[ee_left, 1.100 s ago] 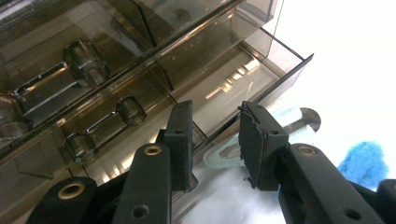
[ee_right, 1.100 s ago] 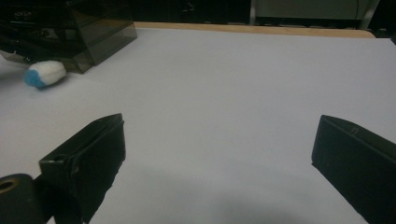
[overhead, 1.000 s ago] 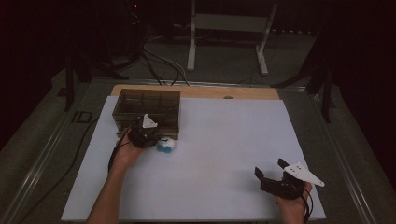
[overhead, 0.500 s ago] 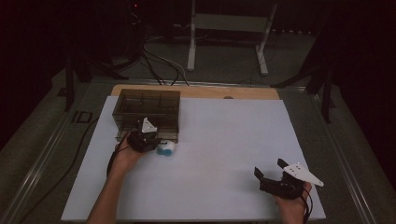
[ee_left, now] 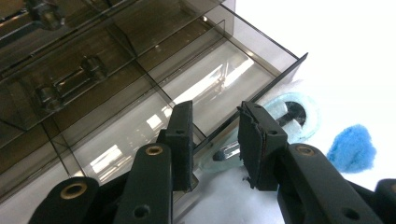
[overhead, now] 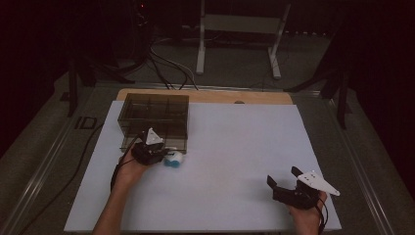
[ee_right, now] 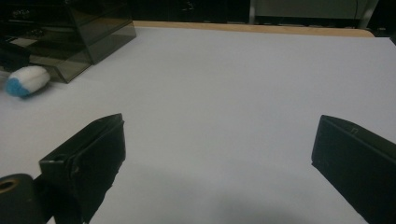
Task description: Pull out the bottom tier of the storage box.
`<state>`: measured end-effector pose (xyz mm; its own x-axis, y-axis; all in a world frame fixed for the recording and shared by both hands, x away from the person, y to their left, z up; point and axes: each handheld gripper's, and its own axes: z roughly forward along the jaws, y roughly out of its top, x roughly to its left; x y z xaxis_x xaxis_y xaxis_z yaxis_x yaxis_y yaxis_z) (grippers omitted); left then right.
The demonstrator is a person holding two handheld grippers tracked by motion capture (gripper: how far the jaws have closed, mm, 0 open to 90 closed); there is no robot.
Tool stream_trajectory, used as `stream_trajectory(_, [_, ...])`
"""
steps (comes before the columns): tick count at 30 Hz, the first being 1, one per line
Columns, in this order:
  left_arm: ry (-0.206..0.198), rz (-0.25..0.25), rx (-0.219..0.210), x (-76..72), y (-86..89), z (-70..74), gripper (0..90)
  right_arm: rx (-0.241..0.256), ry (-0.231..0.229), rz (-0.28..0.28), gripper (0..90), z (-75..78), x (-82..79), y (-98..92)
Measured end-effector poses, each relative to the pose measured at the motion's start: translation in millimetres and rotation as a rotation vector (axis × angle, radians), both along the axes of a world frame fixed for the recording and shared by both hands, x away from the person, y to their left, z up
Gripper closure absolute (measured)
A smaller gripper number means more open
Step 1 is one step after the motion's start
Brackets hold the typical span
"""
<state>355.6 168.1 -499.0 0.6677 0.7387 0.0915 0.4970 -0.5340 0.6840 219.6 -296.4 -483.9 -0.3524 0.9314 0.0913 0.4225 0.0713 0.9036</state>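
The white-and-blue puff [overhead: 173, 158] is not yet gripped, lying outside the smoky compartment box [overhead: 154, 110] beside the parted left gripper [ee_left: 215, 140], while the right gripper [ee_right: 215, 154] is held wide open, well apart.

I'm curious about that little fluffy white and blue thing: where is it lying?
The fluffy white and blue ball lies on the white table sheet, left side in the high view, beside the smoky plastic compartment box.
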Motion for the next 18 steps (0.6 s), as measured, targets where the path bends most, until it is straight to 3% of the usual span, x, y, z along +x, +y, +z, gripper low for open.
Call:
stream_trajectory(6, [0.002,-0.012,0.003,-4.7,0.1,0.8,68.8,-0.003,0.000,0.000,2.9,0.0,0.0,1.2])
stream_trajectory(18, [0.017,-0.012,-0.031,-8.5,2.2,0.5,66.4,-0.003,0.000,0.000,2.9,-0.2,0.1,1.1])
